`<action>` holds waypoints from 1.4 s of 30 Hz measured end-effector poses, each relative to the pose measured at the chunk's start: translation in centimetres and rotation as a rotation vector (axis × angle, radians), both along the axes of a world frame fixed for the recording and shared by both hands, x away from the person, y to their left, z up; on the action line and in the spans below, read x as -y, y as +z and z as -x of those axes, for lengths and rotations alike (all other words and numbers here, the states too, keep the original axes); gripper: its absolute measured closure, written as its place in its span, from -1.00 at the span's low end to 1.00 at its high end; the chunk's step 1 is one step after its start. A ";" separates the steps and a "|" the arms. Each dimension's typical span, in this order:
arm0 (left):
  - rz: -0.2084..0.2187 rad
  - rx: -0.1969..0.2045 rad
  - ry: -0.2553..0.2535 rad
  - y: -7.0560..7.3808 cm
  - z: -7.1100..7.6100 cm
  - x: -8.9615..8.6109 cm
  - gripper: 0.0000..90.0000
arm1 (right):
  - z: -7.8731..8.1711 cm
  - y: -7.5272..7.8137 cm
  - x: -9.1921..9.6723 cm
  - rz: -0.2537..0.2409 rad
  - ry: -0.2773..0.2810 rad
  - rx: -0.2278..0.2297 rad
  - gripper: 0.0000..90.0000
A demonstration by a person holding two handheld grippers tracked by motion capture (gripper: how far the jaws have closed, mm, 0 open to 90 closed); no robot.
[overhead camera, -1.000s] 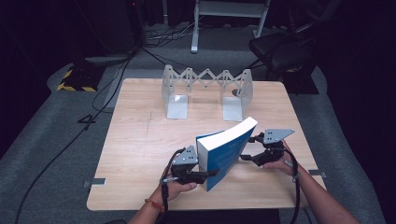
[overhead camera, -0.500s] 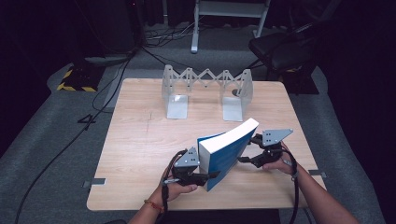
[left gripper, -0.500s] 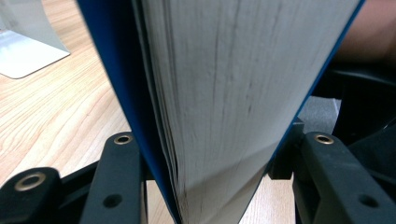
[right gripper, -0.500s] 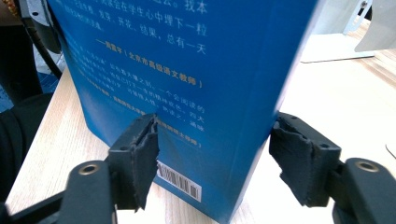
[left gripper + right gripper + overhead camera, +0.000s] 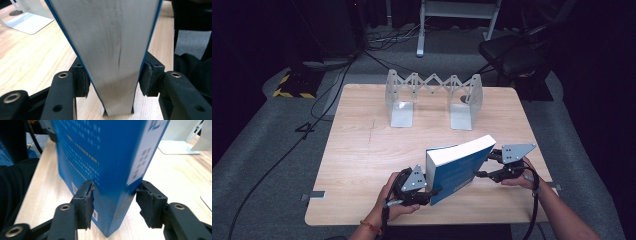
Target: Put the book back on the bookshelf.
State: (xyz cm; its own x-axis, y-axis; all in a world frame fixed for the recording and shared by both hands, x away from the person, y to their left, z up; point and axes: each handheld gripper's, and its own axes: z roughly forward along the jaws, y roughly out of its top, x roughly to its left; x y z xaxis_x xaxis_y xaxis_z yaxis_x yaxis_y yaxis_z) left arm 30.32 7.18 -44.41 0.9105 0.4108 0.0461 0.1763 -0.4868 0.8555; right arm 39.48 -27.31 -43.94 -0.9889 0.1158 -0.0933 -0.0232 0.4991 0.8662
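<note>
Left gripper view looks straight at the book point(image 5: 112, 50), whose pale page edge faces the camera between thin blue covers. The left hand-held gripper point(image 5: 112, 82) has a black pad against each cover low on the block. Its jaws have just been easing open a little with the book between them, and they look to be touching it on both sides. In the right gripper view the right hand-held gripper point(image 5: 115, 202) straddles the spine end. Its jaws have just been closing, and the frayed pads now sit on the back cover and the front cover, holding the book at a middling width. The book is a thick glossy blue paperback with pale print on the back, a barcode near the bottom corner and a white band down the spine. I judge it fairly heavy for its size, stiff across its thickness but ready to fan or sag if gripped by one cover only. The cover is likely slick, so a squeeze across the full thickness, low and at both ends as here, seems the safest hold. In the high view it stands on its lower edge, tilted, near the front right of the bench point(image 5: 362, 150), one gripper at each end. Well beyond it, at the far edge, stands a grey expanding rack point(image 5: 432, 90) with nothing in it.
</note>
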 end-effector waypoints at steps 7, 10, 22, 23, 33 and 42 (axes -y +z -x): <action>-0.023 0.020 0.022 0.0 0.0 0.1 0.04 | 1.6 1.2 0.5 -0.010 0.038 0.031 0.16; -0.028 0.027 0.030 0.0 0.0 0.1 0.00 | 2.2 1.6 0.3 -0.026 0.054 0.027 0.14; -0.061 0.071 0.090 -0.5 -0.5 0.2 -0.14 | 3.9 3.4 -1.3 -0.088 0.081 0.036 0.29; -0.057 0.066 0.092 -0.6 -0.7 0.1 -0.14 | 4.1 3.5 -1.5 -0.087 0.082 0.046 0.31; 0.005 0.036 0.131 -1.0 -3.0 1.1 -0.24 | 4.3 3.6 -0.9 -0.082 0.008 0.077 0.34; -0.015 0.060 0.154 -1.4 -4.1 3.2 -0.34 | 3.9 3.5 0.8 -0.096 -0.076 0.076 0.31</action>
State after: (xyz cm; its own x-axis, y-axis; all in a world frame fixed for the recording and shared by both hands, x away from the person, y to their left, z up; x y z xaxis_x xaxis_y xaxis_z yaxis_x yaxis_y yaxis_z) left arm 34.47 3.98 -45.83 0.8322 0.5444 0.1054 0.1990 -0.4705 0.8597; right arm 35.56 -28.15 -40.49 -0.9674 0.2021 -0.1526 -0.0559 0.4173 0.9071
